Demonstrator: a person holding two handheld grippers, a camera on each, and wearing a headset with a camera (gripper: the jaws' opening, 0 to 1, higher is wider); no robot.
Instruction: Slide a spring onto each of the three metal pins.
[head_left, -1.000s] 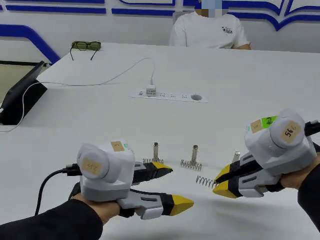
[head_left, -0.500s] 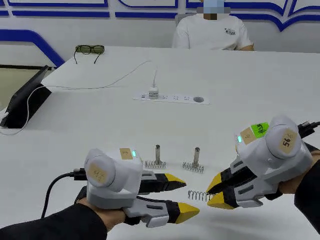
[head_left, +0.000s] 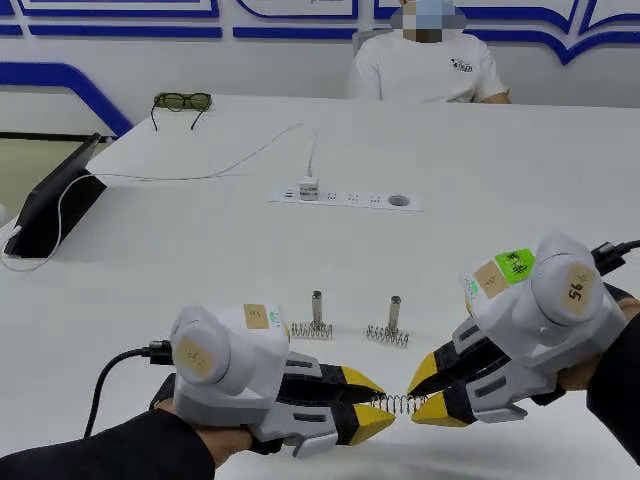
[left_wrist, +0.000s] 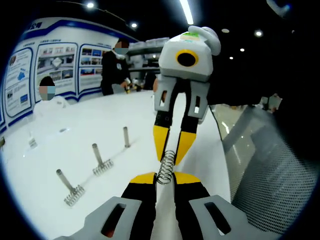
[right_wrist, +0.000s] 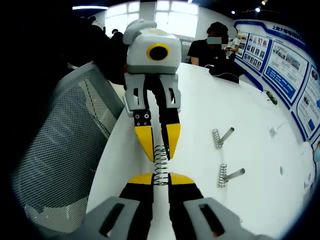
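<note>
head: high, looking down-forward | gripper views: close, facing each other, seemingly sharing the spring (left_wrist: 166, 167)

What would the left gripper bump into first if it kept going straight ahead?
The left gripper has the spring between its tips; pushing on, it would likely meet the right gripper, facing it at the spring's far end.
</note>
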